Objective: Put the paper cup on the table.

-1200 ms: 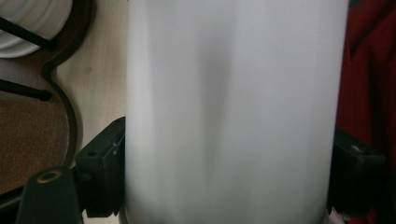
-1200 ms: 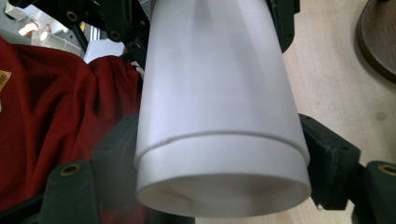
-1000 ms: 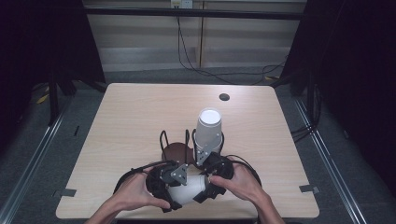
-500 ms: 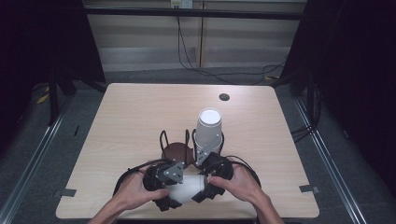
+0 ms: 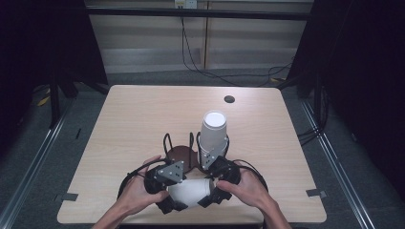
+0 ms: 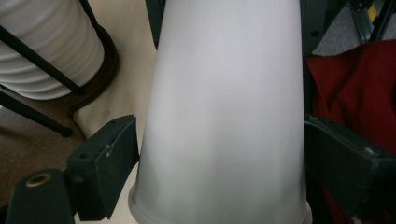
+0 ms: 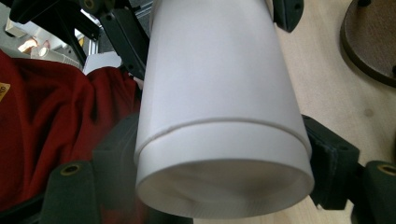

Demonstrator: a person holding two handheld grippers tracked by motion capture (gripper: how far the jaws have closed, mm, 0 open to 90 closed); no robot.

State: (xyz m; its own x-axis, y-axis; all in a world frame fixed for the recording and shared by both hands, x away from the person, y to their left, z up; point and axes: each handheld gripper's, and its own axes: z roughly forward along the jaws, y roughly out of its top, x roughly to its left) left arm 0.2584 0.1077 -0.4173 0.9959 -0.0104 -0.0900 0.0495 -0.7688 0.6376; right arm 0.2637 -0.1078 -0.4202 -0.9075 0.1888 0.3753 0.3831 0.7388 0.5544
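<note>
No writing, label, brand, number or sign can be read anywhere. A small yellow tag (image 7: 3,88) sits at the edge of the red cloth (image 7: 51,126) in the right gripper view, but whatever is on it is too small and cut off to read.

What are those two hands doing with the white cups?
A person holds a gripper in each hand near the table's front edge. The left gripper and the right gripper both clamp nested white cups lying sideways between them, one from each end. In the right gripper view one cup sits inside another, perhaps about to be pulled apart. Behind them, a tall cup stack stands in a black wire holder.
</note>
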